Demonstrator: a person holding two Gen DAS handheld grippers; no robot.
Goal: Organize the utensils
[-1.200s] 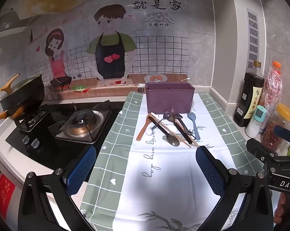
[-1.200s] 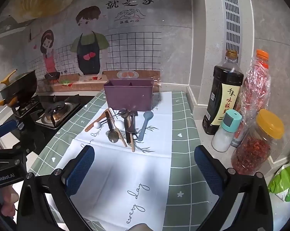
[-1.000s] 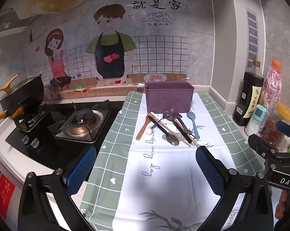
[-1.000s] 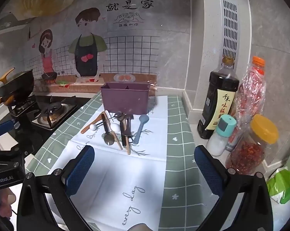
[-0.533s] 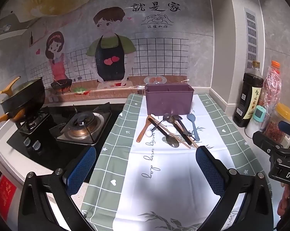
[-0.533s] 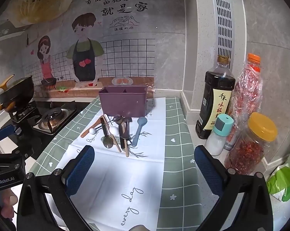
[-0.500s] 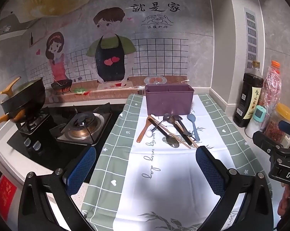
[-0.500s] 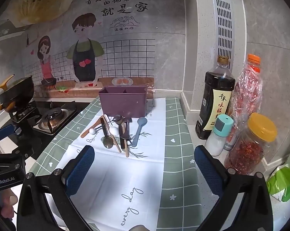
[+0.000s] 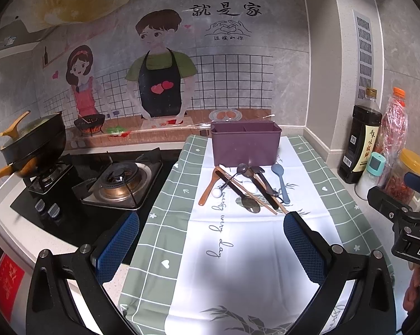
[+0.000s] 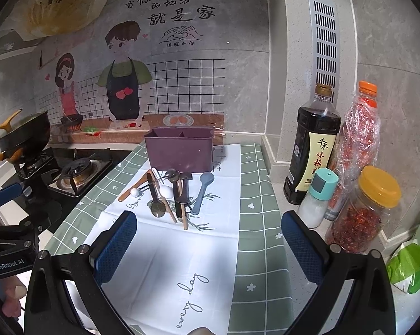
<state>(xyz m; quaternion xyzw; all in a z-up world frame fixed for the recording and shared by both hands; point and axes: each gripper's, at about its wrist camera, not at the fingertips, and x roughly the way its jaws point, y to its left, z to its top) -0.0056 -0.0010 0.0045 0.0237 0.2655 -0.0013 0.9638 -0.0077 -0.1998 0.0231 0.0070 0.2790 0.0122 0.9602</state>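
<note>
A purple divided utensil box (image 9: 245, 146) stands at the back of a white and green cloth (image 9: 237, 240); it also shows in the right wrist view (image 10: 179, 150). In front of it lies a pile of utensils (image 9: 244, 188): a wooden spoon (image 9: 208, 187), a blue spoon (image 9: 280, 178), chopsticks, dark spoons and a white-tipped piece. The pile shows in the right wrist view (image 10: 170, 192), with the blue spoon (image 10: 201, 192) on its right. My left gripper (image 9: 211, 248) is open and empty, well short of the pile. My right gripper (image 10: 208, 247) is open and empty, also short of the pile.
A gas stove (image 9: 117, 181) and a black pan (image 9: 34, 142) are on the left. On the right stand a soy sauce bottle (image 10: 311, 145), a salt shaker (image 10: 317, 198), a chili bottle (image 10: 357, 139) and a yellow-lidded jar (image 10: 363, 209). A green bag (image 10: 413, 262) lies at the right edge.
Both grippers have drifted slightly; the right view has shifted a little toward the utensils and to the left. Both stay open. The utensils have not moved.
</note>
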